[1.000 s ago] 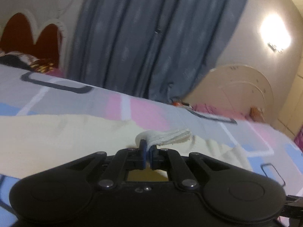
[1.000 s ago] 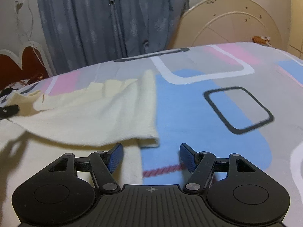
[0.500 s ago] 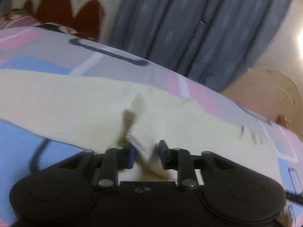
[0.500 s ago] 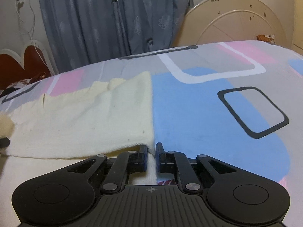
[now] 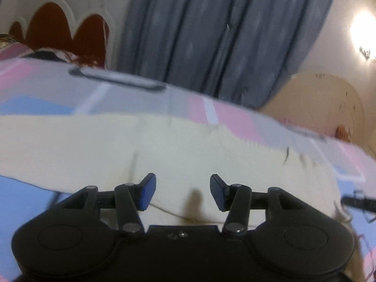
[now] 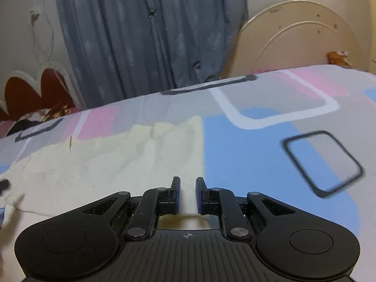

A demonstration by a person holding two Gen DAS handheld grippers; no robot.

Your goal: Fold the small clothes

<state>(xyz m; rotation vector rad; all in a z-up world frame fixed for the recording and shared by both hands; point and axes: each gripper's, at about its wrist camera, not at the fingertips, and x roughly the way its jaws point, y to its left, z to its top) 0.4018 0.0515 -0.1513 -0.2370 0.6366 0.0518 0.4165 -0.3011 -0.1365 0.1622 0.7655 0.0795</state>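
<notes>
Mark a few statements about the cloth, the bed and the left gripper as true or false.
1. The cream cloth lies on the patterned bedsheet. True.
2. The curtain behind the bed is red. False: the curtain is grey-blue.
3. The left gripper is clamped on the cloth. False: its jaws stand apart and are opening, with nothing pinched between them.
4. A wall lamp is lit. True.

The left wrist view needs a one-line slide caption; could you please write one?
Left gripper opening its fingers over a cream garment spread on a patterned bedsheet, nothing between them.
</notes>
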